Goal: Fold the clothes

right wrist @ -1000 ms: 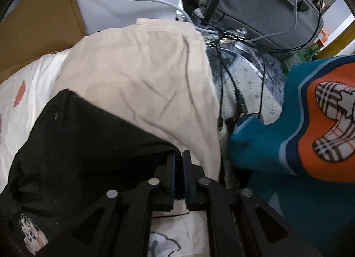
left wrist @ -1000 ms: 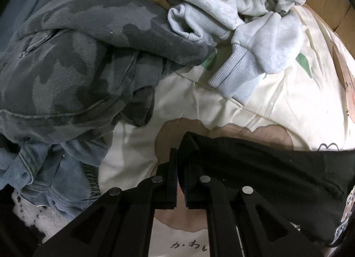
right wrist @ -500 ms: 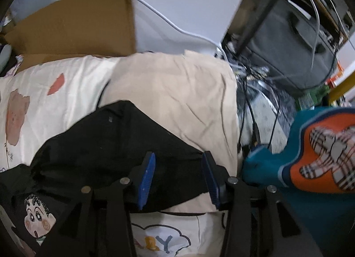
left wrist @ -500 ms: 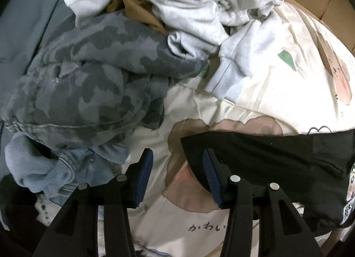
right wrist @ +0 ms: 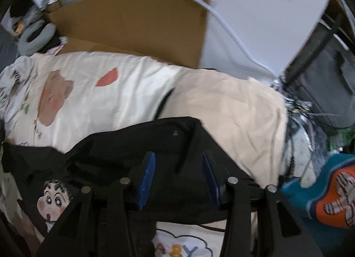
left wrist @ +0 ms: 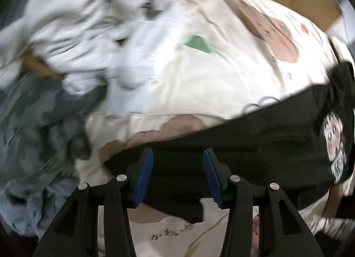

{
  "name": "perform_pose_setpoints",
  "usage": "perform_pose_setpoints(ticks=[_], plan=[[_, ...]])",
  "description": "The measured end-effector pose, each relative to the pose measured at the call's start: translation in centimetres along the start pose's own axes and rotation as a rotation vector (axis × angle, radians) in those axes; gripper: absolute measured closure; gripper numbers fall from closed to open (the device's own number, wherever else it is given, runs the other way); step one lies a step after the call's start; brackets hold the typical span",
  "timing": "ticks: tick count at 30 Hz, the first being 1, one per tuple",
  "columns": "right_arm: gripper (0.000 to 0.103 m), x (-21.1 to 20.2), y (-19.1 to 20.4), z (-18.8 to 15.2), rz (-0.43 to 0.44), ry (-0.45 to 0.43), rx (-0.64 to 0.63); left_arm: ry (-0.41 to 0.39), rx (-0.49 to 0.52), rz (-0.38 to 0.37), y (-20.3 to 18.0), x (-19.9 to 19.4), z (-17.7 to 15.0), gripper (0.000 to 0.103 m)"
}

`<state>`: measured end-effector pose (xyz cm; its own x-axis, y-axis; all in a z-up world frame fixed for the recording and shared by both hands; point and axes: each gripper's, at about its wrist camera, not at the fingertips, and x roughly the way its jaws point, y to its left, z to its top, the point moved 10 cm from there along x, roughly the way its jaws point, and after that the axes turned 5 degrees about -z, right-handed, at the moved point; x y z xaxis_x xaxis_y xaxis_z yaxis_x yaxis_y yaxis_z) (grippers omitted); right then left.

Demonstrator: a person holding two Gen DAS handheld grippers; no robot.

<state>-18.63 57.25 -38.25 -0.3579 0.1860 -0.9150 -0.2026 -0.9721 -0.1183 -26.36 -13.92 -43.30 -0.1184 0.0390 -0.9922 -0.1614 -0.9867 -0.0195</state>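
Observation:
A black garment (left wrist: 255,143) with a cartoon-face print (left wrist: 334,139) lies folded across a cream printed bedsheet (left wrist: 221,61). My left gripper (left wrist: 178,176) is open above the garment's left part, nothing between its blue pads. In the right wrist view the same black garment (right wrist: 124,152) shows its cartoon-face print (right wrist: 54,200) at lower left. My right gripper (right wrist: 177,179) stands open over the garment's right end, holding nothing. A folded beige garment (right wrist: 235,115) lies just beyond, partly under the black one.
A heap of unfolded clothes fills the left: a grey-white sweatshirt (left wrist: 88,35), a camouflage jacket (left wrist: 40,123) and denim (left wrist: 24,210). Cardboard (right wrist: 137,26) backs the bed. A white cable (right wrist: 235,41), a dark bag (right wrist: 328,88) and a teal-orange cloth (right wrist: 328,201) crowd the right.
Both grippers went from shut on the black garment's corners to open, letting it go. Both have pulled back and tilted up; the garment now lies flat on the sheet.

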Motion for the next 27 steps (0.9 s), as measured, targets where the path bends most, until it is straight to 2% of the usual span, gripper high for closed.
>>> perform_pose_setpoints(ticks=[12,22,27], plan=[[0.061,4.1,8.2,0.4,0.105,0.046,-0.245,0.061,0.165,-0.073,-6.2,3.9,0.5,0.055],[0.061,8.2,10.6,0.3,0.071,0.077,-0.409,0.097,0.249,-0.071,-7.8,5.5,0.4,0.055],[0.061,9.8,11.1,0.6,0.031,0.087,-0.519,0.11,0.358,-0.03,-9.1,6.4,0.1,0.055]])
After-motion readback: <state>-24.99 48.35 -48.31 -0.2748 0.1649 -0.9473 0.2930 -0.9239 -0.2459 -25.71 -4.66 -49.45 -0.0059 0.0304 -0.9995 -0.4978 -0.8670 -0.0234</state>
